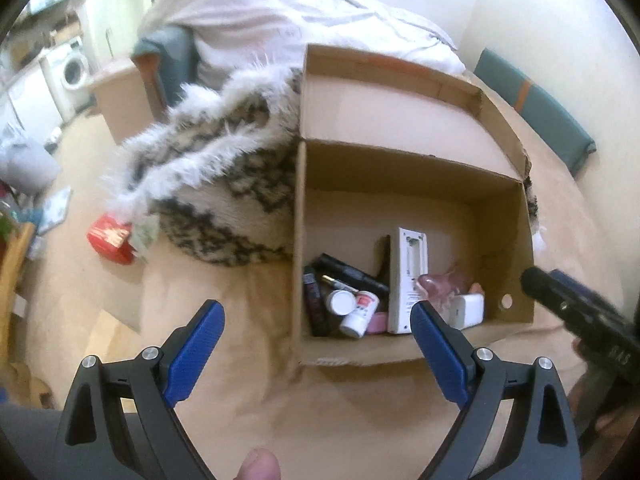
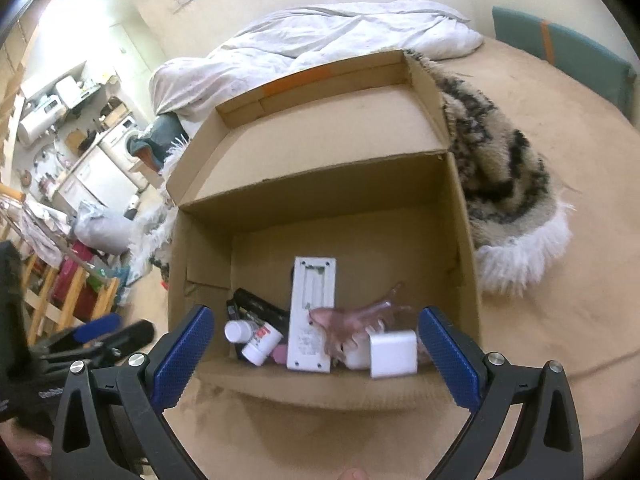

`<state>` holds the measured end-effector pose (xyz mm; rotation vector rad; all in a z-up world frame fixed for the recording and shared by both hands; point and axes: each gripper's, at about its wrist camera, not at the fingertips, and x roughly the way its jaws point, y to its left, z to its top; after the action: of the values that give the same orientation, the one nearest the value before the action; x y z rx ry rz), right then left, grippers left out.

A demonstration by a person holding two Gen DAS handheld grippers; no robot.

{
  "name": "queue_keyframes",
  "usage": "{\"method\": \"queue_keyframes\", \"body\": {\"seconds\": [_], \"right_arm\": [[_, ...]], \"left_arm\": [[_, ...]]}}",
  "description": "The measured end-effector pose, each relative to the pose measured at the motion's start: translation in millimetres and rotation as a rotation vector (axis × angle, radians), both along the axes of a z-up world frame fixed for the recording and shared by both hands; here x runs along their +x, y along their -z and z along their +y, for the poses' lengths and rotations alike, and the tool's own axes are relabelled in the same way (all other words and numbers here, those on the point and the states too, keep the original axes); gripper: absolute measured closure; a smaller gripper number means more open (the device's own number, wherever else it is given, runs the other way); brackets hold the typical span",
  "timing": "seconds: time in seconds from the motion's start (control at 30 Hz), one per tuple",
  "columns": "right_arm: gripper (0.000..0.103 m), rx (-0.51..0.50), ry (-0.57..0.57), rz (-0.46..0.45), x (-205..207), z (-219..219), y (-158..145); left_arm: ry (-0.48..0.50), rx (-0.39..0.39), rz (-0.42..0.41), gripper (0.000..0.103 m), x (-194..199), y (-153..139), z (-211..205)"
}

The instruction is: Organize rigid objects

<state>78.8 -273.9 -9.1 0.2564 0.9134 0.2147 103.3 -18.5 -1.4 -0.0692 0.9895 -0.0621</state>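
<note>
Left gripper (image 1: 316, 322): fingers spread wide, nothing between them.
Right gripper (image 2: 316, 332): fingers spread wide, nothing held.
Cardboard box (image 2: 320, 192): lid open, resting on the bed (image 2: 560, 280).
Contents: white remote (image 2: 312, 316), white charger block (image 2: 393, 353), pink hair clip (image 2: 352, 318), small white bottles (image 2: 262, 344), black tubes (image 1: 348, 274), clustered at the box's 6 o'clock wall.
Fur-trimmed blanket (image 1: 216, 184): against the box.

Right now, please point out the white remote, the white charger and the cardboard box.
remote (image 2: 313, 312): right wrist view, middle of its back.
charger (image 2: 393, 354): right wrist view, front face.
box (image 1: 516, 240): left wrist view, right wall.
</note>
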Motion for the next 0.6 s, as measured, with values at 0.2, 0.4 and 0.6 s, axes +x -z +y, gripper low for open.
{"method": "queue_keyframes", "body": {"seconds": [0.2, 0.4, 0.6], "right_arm": [[0.0, -0.022, 0.026, -0.077, -30, -2, -21], [0.0, -0.049, 0.028, -0.105, -58, 0, -22], [0.0, -0.062, 0.062, -0.154, -77, -2, -9]], "left_arm": [[-0.029, 0.067, -0.156, 0.01, -38, -20, 4], [-0.043, 0.083, -0.198, 0.01, -64, -21, 8], [-0.04, 0.074, -0.223, 0.01, -65, -8, 7]]}}
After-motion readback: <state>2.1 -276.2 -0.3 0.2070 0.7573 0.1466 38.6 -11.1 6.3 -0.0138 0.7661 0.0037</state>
